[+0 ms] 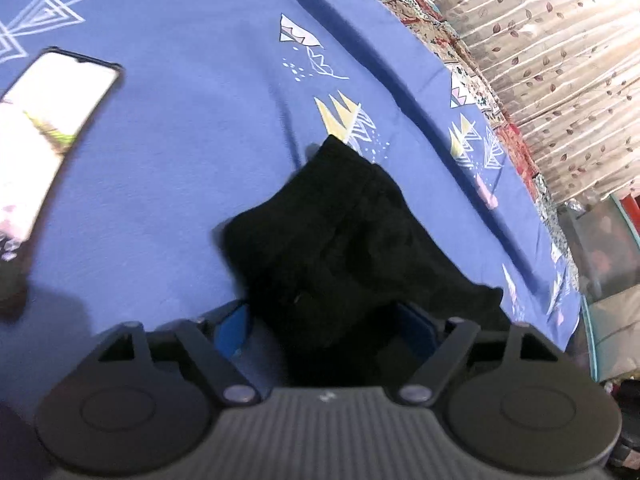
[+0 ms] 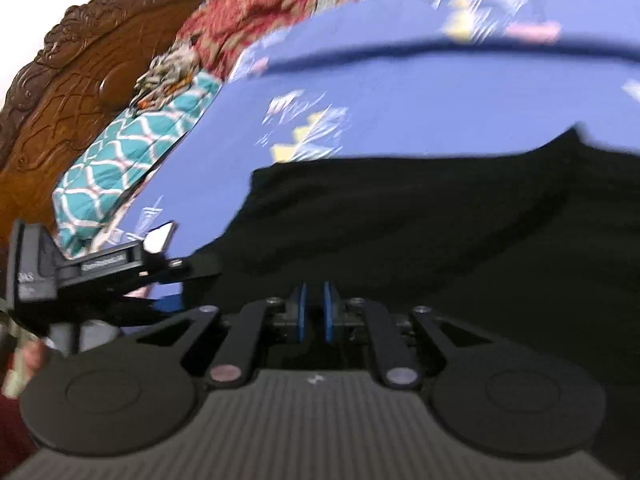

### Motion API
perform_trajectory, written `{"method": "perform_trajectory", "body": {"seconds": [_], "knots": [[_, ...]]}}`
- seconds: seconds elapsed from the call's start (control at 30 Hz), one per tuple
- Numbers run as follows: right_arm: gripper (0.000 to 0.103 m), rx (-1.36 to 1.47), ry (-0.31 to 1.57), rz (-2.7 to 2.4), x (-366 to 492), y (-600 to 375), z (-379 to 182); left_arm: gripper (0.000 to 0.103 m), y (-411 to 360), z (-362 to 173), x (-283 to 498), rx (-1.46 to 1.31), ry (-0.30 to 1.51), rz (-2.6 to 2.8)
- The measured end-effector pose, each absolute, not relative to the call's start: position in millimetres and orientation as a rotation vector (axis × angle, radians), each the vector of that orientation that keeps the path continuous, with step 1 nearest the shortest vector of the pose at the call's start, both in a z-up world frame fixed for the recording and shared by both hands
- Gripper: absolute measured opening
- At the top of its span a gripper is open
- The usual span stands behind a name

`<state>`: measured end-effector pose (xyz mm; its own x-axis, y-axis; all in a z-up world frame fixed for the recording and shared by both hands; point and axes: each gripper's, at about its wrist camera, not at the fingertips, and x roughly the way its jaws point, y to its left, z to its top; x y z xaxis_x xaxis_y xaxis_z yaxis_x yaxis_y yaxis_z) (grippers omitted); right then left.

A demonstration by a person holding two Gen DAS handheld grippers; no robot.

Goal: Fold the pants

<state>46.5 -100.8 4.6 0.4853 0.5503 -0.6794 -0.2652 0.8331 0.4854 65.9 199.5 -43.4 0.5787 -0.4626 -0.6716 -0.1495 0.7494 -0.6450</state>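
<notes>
The black pants (image 1: 340, 240) lie bunched on a blue patterned bedsheet (image 1: 180, 160). In the left wrist view the cloth runs back between my left gripper's (image 1: 328, 324) blue pads, which stand wide apart; the fabric hides the gap. In the right wrist view the pants (image 2: 440, 232) spread wide across the sheet (image 2: 400, 100). My right gripper (image 2: 314, 312) has its blue pads nearly together over the black cloth; whether cloth is pinched between them does not show. The view is blurred. My left gripper's body (image 2: 100, 272) shows at the left.
A lit phone (image 1: 48, 120) lies on the sheet at the left. Leaf-print curtains (image 1: 560, 60) hang past the bed's far edge. A teal patterned pillow (image 2: 132, 152), a red blanket (image 2: 280, 8) and a carved wooden headboard (image 2: 72, 80) stand at the bed's head.
</notes>
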Motion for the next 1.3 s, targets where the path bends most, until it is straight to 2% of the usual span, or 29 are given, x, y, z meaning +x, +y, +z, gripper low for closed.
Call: {"method": "perform_trajectory", "body": {"seconds": [0.07, 0.1, 0.13, 0.17, 0.33, 0.47, 0.5, 0.53, 0.67, 0.73, 0.77, 0.83, 0.87, 0.9, 0.93, 1.0, 1.1, 1.3], "knots": [[0.012, 0.382, 1.004, 0.498, 64.4, -84.8, -9.2, 0.064, 194.2, -46.3, 74.9, -0.709, 0.959, -0.195], [0.015, 0.400, 1.049, 0.486, 69.3, -80.9, -19.5, 0.048, 193.8, -47.8, 77.2, -0.696, 0.967, -0.183], [0.015, 0.414, 1.133, 0.468, 79.8, -73.3, -37.2, 0.040, 194.3, -49.1, 78.2, -0.692, 0.972, -0.172], [0.010, 0.440, 1.161, 0.448, 80.5, -72.1, -48.5, 0.037, 195.6, -49.7, 77.2, -0.696, 0.974, -0.161], [0.009, 0.627, 1.183, 0.444, 86.5, -89.5, -58.0, 0.028, 169.6, -23.5, 58.8, -0.522, 0.868, -0.136], [0.011, 0.783, 1.180, 0.421, 79.9, -106.7, -59.4, 0.026, 111.8, 11.1, 38.0, -0.180, 0.708, -0.208], [0.016, 0.799, 1.143, 0.405, 75.2, -114.0, -53.9, 0.026, 97.6, 16.2, 31.8, -0.107, 0.672, -0.238], [0.016, 0.803, 1.086, 0.387, 67.3, -126.2, -44.5, 0.026, 85.4, 18.7, 27.4, -0.055, 0.649, -0.261], [0.016, 0.821, 0.931, 0.290, 38.2, -179.9, -16.8, 0.027, 28.5, 14.5, 4.2, 0.193, 0.562, -0.359], [0.016, 0.802, 0.877, 0.250, 23.7, -198.1, -4.6, 0.031, 0.1, 4.3, -5.2, 0.305, 0.540, -0.398], [0.019, 0.802, 0.859, 0.239, 17.0, -204.9, -1.7, 0.033, -14.5, -2.9, -11.1, 0.365, 0.528, -0.423], [0.033, 0.825, 0.832, 0.222, 5.6, -216.1, -0.1, 0.043, -35.1, -16.0, -20.9, 0.453, 0.517, -0.467], [0.046, 0.836, 0.826, 0.208, 1.5, -219.4, -0.9, 0.045, -42.8, -21.5, -25.8, 0.494, 0.514, -0.480], [0.053, 0.844, 0.821, 0.199, -1.2, -221.5, -2.5, 0.049, -48.1, -24.0, -32.4, 0.531, 0.503, -0.494], [0.055, 0.854, 0.819, 0.197, -3.5, -221.9, -4.2, 0.056, -50.3, -24.8, -39.1, 0.559, 0.485, -0.504], [0.061, 0.875, 0.822, 0.203, -3.5, -224.0, -8.9, 0.059, -48.2, -19.0, -48.5, 0.566, 0.462, -0.534], [0.072, 0.907, 0.825, 0.207, -1.5, -226.4, -15.9, 0.059, -33.1, -4.7, -51.3, 0.495, 0.484, -0.549], [0.074, 0.891, 0.883, 0.233, 3.5, -223.8, -23.2, 0.059, 44.9, 21.5, -20.6, 0.078, 0.624, -0.474]]}}
